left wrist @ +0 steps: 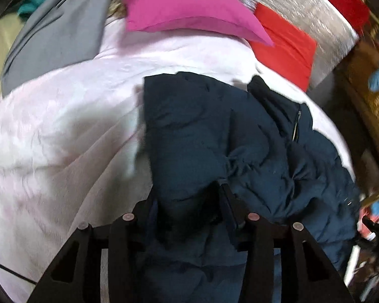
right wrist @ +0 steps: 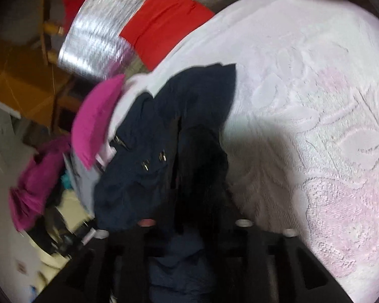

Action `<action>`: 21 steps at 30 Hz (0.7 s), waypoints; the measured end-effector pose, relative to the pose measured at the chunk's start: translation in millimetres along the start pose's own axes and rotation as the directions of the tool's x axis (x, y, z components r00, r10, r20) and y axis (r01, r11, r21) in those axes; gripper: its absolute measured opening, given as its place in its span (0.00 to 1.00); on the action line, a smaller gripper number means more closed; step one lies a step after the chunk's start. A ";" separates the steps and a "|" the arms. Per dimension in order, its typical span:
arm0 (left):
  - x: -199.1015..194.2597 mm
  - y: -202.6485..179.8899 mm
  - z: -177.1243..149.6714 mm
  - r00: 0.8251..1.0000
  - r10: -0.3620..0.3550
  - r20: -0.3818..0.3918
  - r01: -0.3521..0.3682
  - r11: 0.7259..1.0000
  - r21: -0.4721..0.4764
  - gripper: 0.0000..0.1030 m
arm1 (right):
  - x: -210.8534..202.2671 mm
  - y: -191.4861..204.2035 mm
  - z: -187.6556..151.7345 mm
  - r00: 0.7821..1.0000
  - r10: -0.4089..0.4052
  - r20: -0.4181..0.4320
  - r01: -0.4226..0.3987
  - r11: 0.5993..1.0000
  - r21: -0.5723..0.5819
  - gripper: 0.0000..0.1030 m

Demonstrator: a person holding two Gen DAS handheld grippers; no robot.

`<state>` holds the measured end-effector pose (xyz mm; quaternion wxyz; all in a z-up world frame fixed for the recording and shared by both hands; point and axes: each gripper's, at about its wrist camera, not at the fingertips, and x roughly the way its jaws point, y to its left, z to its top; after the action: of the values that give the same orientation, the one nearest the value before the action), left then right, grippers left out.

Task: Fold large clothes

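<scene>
A navy puffer jacket [left wrist: 214,131] lies bunched on a pale pink bedspread [left wrist: 63,126], its zipper toward the right. My left gripper [left wrist: 188,199] is at the jacket's near edge, and a thick fold of it bulges between the two black fingers [left wrist: 227,197], which pinch it. In the right wrist view the same jacket [right wrist: 164,136] hangs in a dark heap over my right gripper [right wrist: 189,224]. Its fabric covers the fingertips and fills the gap between the jaws, so their grip is hidden.
A magenta pillow [left wrist: 189,7] and a red cushion [left wrist: 285,48] lie at the head of the bed against a silvery panel [left wrist: 303,7]. A grey cloth [left wrist: 55,38] lies far left. Wooden furniture [right wrist: 25,80] and piled clothes [right wrist: 35,181] stand beside the bed.
</scene>
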<state>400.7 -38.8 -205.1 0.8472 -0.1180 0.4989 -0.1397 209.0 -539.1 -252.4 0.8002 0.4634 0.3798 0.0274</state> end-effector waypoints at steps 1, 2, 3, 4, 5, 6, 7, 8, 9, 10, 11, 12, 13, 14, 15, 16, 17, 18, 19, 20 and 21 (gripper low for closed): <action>-2.3 1.7 0.1 1.000 -0.001 0.004 0.001 1.000 -0.006 0.55 | -0.5 -1.3 4.6 1.000 0.007 0.025 -0.008 1.000 0.009 0.69; -3.8 4.3 0.0 1.000 0.000 0.007 0.000 1.000 -0.012 0.62 | 0.6 -2.2 7.9 0.999 0.007 0.040 -0.008 1.000 0.014 0.69; -3.4 6.3 0.1 1.000 -0.006 0.004 0.006 1.000 -0.020 0.63 | 3.5 -4.3 13.1 0.998 0.009 0.055 -0.010 1.000 0.025 0.69; -2.3 9.2 0.1 1.000 -0.020 -0.006 0.020 0.999 -0.030 0.63 | 8.7 -8.1 18.9 0.998 0.013 0.067 -0.016 0.999 0.043 0.69; -0.9 12.5 -0.5 0.999 -0.041 -0.021 0.040 0.998 -0.042 0.63 | 13.4 -11.2 23.2 0.997 0.018 0.075 -0.022 0.998 0.057 0.69; 2.0 14.3 0.2 0.998 -0.055 -0.031 0.053 0.997 -0.055 0.63 | 20.9 -16.1 28.6 0.996 0.027 0.082 -0.033 0.997 0.073 0.69; 6.3 12.4 1.7 0.997 -0.063 -0.036 0.060 0.996 -0.066 0.63 | 27.6 -20.3 33.6 0.996 0.037 0.086 -0.044 0.995 0.089 0.69; 7.6 12.9 2.3 0.997 -0.071 -0.037 0.068 0.995 -0.072 0.63 | 36.7 -27.1 40.4 0.993 0.068 0.092 -0.079 0.990 0.117 0.69; 9.0 13.3 3.5 0.996 -0.083 -0.038 0.080 0.994 -0.077 0.63 | 42.3 -30.3 43.8 0.991 0.099 0.091 -0.111 0.985 0.135 0.69; 6.1 14.5 2.0 0.995 -0.098 -0.035 0.094 0.992 -0.081 0.63 | 50.2 -32.7 48.8 0.986 0.144 0.082 -0.155 0.976 0.151 0.69; 6.4 14.7 2.8 0.992 -0.120 -0.031 0.117 0.989 -0.086 0.63 | 56.4 -31.0 53.4 0.983 0.170 0.072 -0.180 0.971 0.155 0.69; 6.9 14.6 4.0 0.990 -0.136 -0.027 0.133 0.987 -0.089 0.63 | 63.9 -28.2 57.9 0.982 0.182 0.050 -0.188 0.971 0.149 0.69; 7.4 13.9 5.5 0.988 -0.150 -0.023 0.147 0.985 -0.090 0.63 | 70.1 -24.2 61.3 0.984 0.176 0.029 -0.178 0.975 0.134 0.66; 8.6 12.7 7.2 0.988 -0.153 -0.022 0.151 0.985 -0.087 0.63 | 75.5 -20.5 64.7 0.984 0.179 0.018 -0.180 0.976 0.120 0.64; 11.0 11.0 9.1 0.989 -0.149 -0.023 0.147 0.986 -0.083 0.63 | 78.5 -19.0 67.0 0.982 0.188 0.013 -0.188 0.975 0.119 0.61; 13.0 9.4 10.4 0.989 -0.149 -0.025 0.146 0.986 -0.083 0.63 | 82.4 -17.7 69.8 0.980 0.197 0.009 -0.196 0.973 0.123 0.53; 17.2 7.5 12.6 0.989 -0.149 -0.027 0.146 0.986 -0.085 0.63 | 87.0 -16.7 71.9 0.981 0.195 0.000 -0.193 0.973 0.126 0.46; 19.7 6.6 13.9 0.989 -0.143 -0.027 0.141 0.987 -0.084 0.63 | 89.1 -18.2 73.3 0.983 0.184 -0.007 -0.182 0.975 0.129 0.33; 22.0 5.3 15.2 0.990 -0.139 -0.021 0.137 0.987 -0.078 0.63 | 92.1 -18.9 74.4 0.985 0.170 -0.008 -0.168 0.977 0.130 0.30; 23.7 3.3 16.6 0.990 -0.139 -0.013 0.138 0.988 -0.068 0.63 | 93.5 -17.8 75.1 0.988 0.154 -0.001 -0.153 0.980 0.126 0.27; 24.8 1.3 17.8 0.991 -0.136 -0.009 0.135 0.989 -0.060 0.63 | 93.4 -16.1 74.2 0.990 0.142 0.002 -0.141 0.983 0.120 0.24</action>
<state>428.0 -45.3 -217.2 0.8286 -0.1756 0.4992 -0.1829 317.3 -564.7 -298.1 0.7656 0.5365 0.3494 0.0627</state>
